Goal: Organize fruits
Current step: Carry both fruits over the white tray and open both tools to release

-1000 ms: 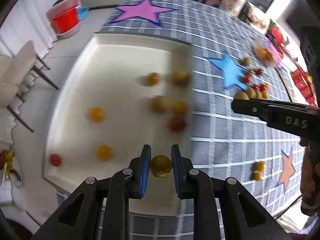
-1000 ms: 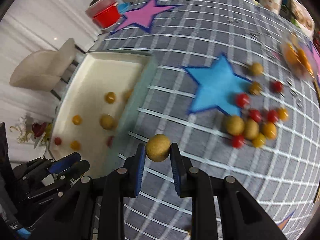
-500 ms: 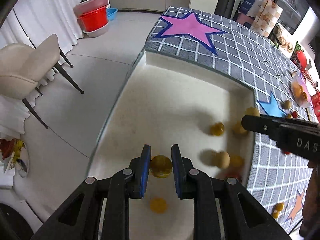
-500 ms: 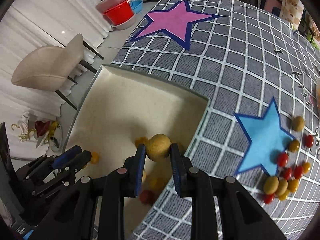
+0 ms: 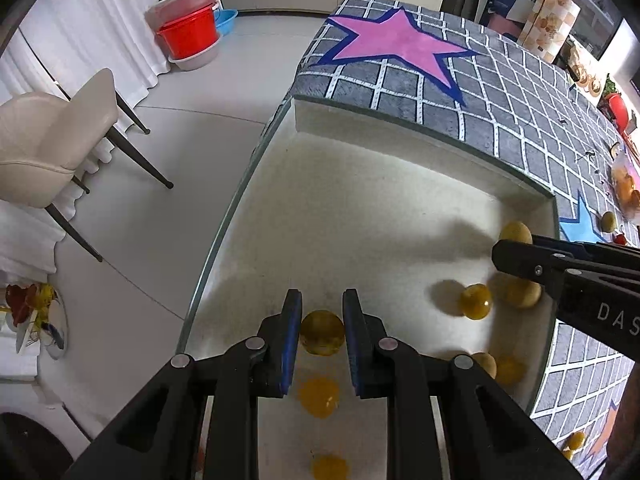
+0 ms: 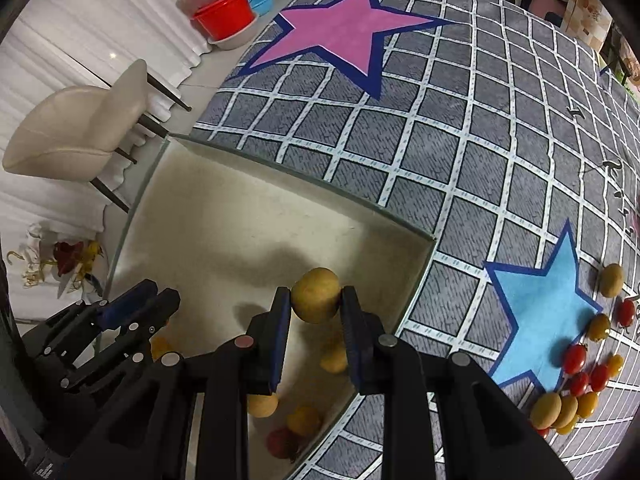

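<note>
My left gripper (image 5: 320,330) is shut on a dark yellow round fruit (image 5: 322,333) and holds it over the near left part of the cream tray (image 5: 360,216). My right gripper (image 6: 314,304) is shut on a tan round fruit (image 6: 316,294) and holds it over the tray's right side (image 6: 224,216). Several yellow, tan and red fruits lie in the tray (image 5: 475,301) (image 6: 262,404). More red and yellow fruits (image 6: 576,360) lie on the grey checked cloth by the blue star (image 6: 544,304). The right gripper shows in the left wrist view (image 5: 508,258).
The tray's far wall (image 5: 420,136) meets the cloth with the pink star (image 6: 344,28). A beige chair (image 5: 48,148) and red and pink tubs (image 5: 188,36) stand on the floor to the left. A bag of fruit (image 5: 624,180) lies at far right.
Both grippers have moved left and forward over the tray, each still holding its fruit. The right gripper came from above the cloth to above the tray's right side.
</note>
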The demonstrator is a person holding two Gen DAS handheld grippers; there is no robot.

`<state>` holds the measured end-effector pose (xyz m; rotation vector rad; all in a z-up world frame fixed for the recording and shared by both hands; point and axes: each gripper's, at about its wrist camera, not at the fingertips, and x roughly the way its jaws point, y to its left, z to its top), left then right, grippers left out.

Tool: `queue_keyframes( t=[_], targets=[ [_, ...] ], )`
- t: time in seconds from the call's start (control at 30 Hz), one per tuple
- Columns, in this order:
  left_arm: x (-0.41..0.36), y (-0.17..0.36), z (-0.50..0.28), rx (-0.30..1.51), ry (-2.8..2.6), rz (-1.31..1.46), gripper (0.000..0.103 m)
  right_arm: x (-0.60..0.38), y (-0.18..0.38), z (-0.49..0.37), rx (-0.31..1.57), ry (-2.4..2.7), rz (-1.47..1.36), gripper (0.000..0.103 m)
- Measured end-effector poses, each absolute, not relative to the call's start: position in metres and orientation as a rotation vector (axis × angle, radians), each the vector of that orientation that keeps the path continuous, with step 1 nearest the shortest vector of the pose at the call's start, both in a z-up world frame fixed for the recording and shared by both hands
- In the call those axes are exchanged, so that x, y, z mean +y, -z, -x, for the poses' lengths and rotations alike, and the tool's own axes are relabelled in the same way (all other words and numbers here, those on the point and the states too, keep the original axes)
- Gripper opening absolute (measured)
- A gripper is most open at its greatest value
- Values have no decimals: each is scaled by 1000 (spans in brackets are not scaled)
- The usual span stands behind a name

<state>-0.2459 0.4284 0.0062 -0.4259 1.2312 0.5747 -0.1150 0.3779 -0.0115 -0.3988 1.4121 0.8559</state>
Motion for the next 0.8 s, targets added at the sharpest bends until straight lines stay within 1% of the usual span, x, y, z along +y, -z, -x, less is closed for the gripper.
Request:
queue_keyframes(
  t=[0.47,0.63,0.67,0.7,0.73,0.8],
  targets=[
    [425,-4,246,1219,-585,399,23,386,24,119,1396,-855,456,27],
    [422,-3,248,1221,-584,381,24,380,20,117,1399,-861,439,30],
    [422,-3,248,1223,-584,375,30,378,16,116,1397,-862,433,34],
    [421,-4,249,1219,-585,372,57,375,14,115,1393,-865,424,38],
    [420,-6,250,1206,-593,367,78,373,11,114,1389,-872,414,40],
    [417,-13,254,1169,-607,338,79,369,2,114,1378,-884,393,52]
  ],
)
